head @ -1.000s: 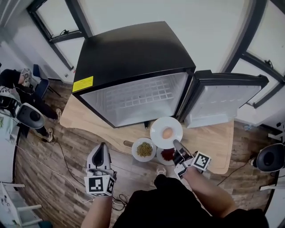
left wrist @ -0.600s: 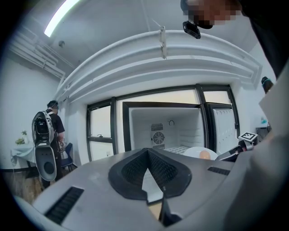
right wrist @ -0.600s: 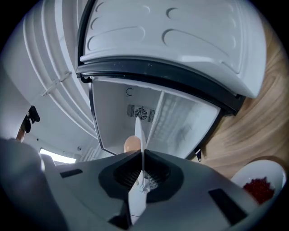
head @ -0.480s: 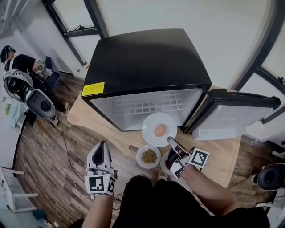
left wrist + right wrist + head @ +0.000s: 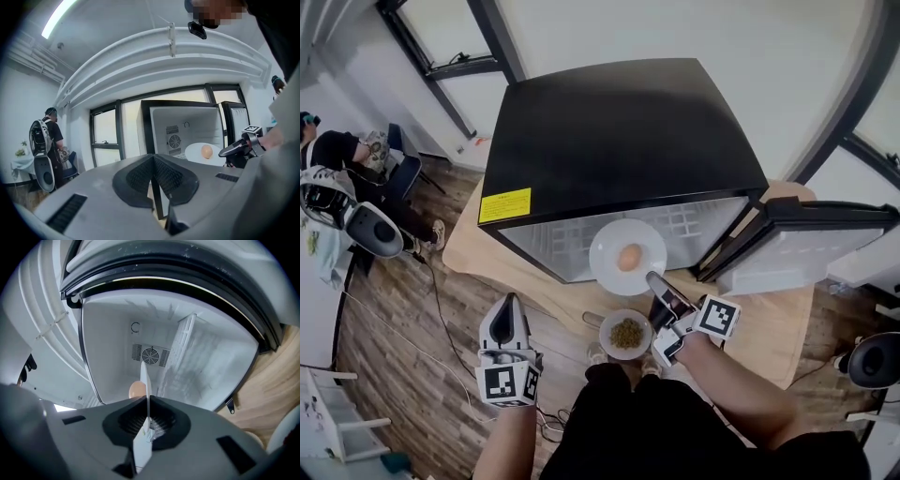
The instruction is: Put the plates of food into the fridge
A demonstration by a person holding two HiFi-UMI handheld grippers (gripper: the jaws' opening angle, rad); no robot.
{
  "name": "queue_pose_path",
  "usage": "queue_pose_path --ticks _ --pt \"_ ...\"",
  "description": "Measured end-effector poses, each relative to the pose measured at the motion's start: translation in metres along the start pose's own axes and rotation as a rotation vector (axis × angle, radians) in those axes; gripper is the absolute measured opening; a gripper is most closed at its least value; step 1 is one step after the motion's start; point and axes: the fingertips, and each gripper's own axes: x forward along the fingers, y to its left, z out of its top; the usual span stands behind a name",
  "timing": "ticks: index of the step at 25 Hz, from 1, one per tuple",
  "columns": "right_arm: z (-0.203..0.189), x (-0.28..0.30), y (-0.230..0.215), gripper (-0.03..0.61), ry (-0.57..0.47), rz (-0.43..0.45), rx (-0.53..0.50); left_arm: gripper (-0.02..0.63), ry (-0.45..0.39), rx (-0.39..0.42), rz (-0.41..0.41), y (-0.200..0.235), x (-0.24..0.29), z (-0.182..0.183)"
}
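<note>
My right gripper (image 5: 656,281) is shut on the rim of a white plate (image 5: 616,242) with an egg (image 5: 629,257) on it, held level in front of the open black fridge (image 5: 619,141). In the right gripper view the plate (image 5: 144,380) shows edge-on between the jaws, the egg (image 5: 136,389) beside it, and the white fridge interior (image 5: 168,352) lies straight ahead. A second plate with green food (image 5: 625,334) sits on the wooden table (image 5: 769,319) below. My left gripper (image 5: 503,323) hangs shut and empty at the lower left; the left gripper view also catches the egg plate (image 5: 202,152).
The fridge door (image 5: 806,244) stands open to the right. A person with a backpack (image 5: 337,178) stands at the far left beside a chair. A round stool (image 5: 867,361) sits at the right edge. Wood floor lies around the table.
My right gripper has carried the egg plate up and forward, from above the table to the fridge opening. The head view has shifted. The left gripper has hardly moved.
</note>
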Motion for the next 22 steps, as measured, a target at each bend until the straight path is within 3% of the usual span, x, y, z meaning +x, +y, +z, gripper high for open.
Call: queue_pose_path --ticks 6,9,14,22 --pt "0.000 0.028 0.005 0.032 -0.028 -0.032 -0.003 0.005 -0.005 -0.003 -0.048 0.019 0.021 -0.002" --pt "-0.003 0.043 0.003 0.032 -0.043 -0.076 0.036 0.005 -0.007 -0.005 -0.073 0.027 0.029 -0.003" --pt "-0.003 0.067 -0.002 0.032 -0.027 -0.163 -0.004 0.005 -0.013 -0.010 -0.113 0.035 0.045 -0.008" --pt "-0.008 0.107 -0.010 0.032 -0.005 -0.254 -0.021 0.005 -0.008 -0.025 -0.113 0.068 0.057 -0.018"
